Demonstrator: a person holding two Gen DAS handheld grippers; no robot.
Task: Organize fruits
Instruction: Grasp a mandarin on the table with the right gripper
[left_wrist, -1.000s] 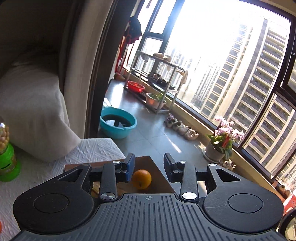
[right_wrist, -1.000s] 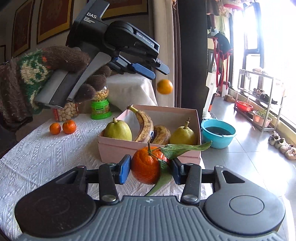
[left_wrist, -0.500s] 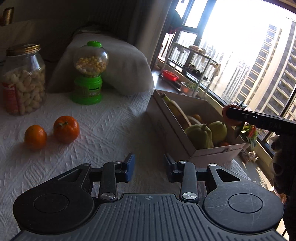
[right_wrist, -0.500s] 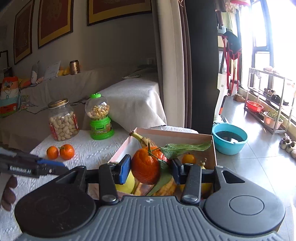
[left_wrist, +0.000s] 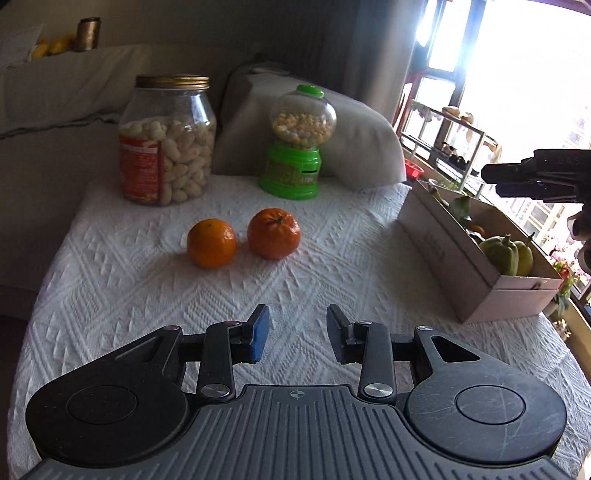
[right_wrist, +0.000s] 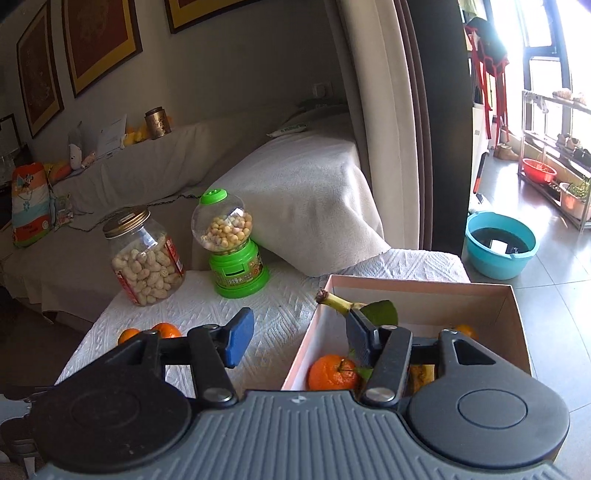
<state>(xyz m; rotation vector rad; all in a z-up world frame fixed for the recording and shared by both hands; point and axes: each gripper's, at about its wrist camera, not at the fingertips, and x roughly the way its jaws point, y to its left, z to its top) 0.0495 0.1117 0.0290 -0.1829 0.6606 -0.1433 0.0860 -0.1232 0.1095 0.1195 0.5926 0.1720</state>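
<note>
Two oranges lie side by side on the white tablecloth: a smooth one (left_wrist: 211, 242) and a ribbed one (left_wrist: 273, 233). My left gripper (left_wrist: 297, 328) is open and empty, low over the cloth a short way in front of them. The pink cardboard box (left_wrist: 443, 251) at the right holds green pears (left_wrist: 506, 254) and a banana. My right gripper (right_wrist: 299, 334) is open above the box's near left corner. The leafy orange (right_wrist: 333, 372) lies in the box (right_wrist: 424, 284) below it, beside the banana (right_wrist: 338, 301). The two loose oranges (right_wrist: 166, 329) show at the left.
A jar of peanuts (left_wrist: 166, 140) and a green candy dispenser (left_wrist: 295, 147) stand at the back of the table. A covered sofa arm (right_wrist: 306, 195) lies behind. A blue basin (right_wrist: 500, 243) sits on the floor beyond the table's right edge.
My right gripper opened and let the leafy orange drop into the box. My left gripper swung from over the box to face the two loose oranges.
</note>
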